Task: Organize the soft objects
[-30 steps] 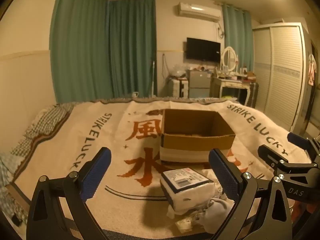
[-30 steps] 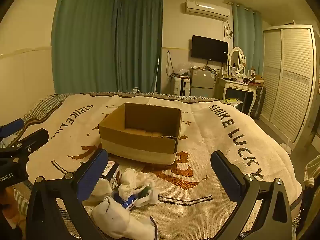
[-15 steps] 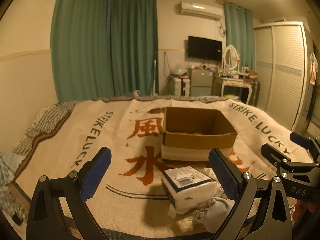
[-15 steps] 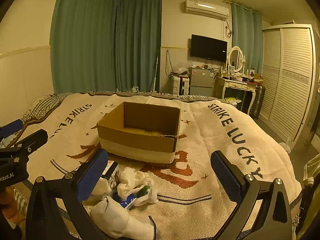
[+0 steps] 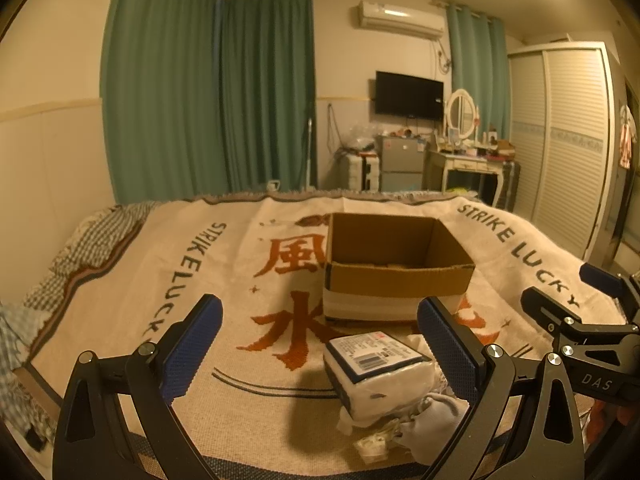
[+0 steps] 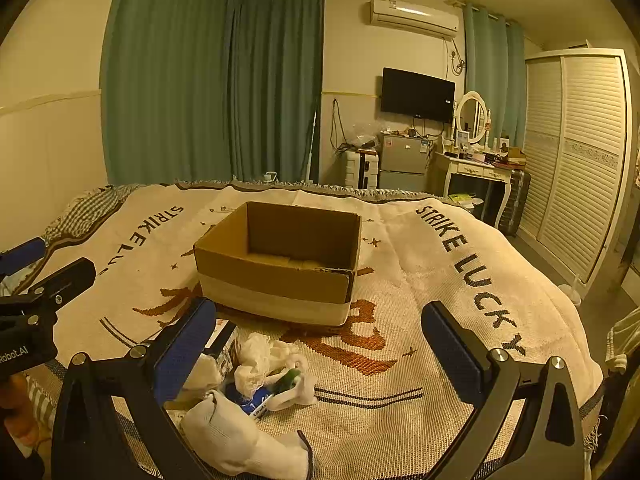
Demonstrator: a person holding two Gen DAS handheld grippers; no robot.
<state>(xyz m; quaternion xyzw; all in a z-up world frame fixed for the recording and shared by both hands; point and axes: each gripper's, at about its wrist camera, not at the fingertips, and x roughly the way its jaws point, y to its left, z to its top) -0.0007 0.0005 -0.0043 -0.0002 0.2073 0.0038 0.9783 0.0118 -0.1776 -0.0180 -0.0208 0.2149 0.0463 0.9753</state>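
Both pairs of fingers stood wide apart and held nothing. Your left gripper [image 5: 318,344] hung above the near edge of the bed, its blue pads [image 5: 191,344] framing a wrapped white pack with a printed label [image 5: 376,376] that lay on the blanket just below and between them. Your right gripper [image 6: 318,346] hovered beside it at about the same height, and its own pads [image 6: 182,350] opened over the small heap of soft things.

That heap sat near the front of the blanket: a white sock or glove [image 6: 240,440] lay closest to you, a crumpled white plastic bag [image 6: 272,364] with something green and blue showing inside it rested just behind, and the labelled pack lay to their left, partly hidden behind your right gripper's left finger. From the left wrist view the same white cloth bundle [image 5: 432,420] touched the pack's right side.

Beyond the heap, an open cardboard box [image 6: 280,264] stood upright on the middle of the blanket, near the soft things but not touching them; its floor looked bare as far as you could see in. The cream blanket [image 6: 420,280], lettered "STRIKE LUCKY", covered the whole bed. Green curtains [image 6: 208,80] hung behind the bed.
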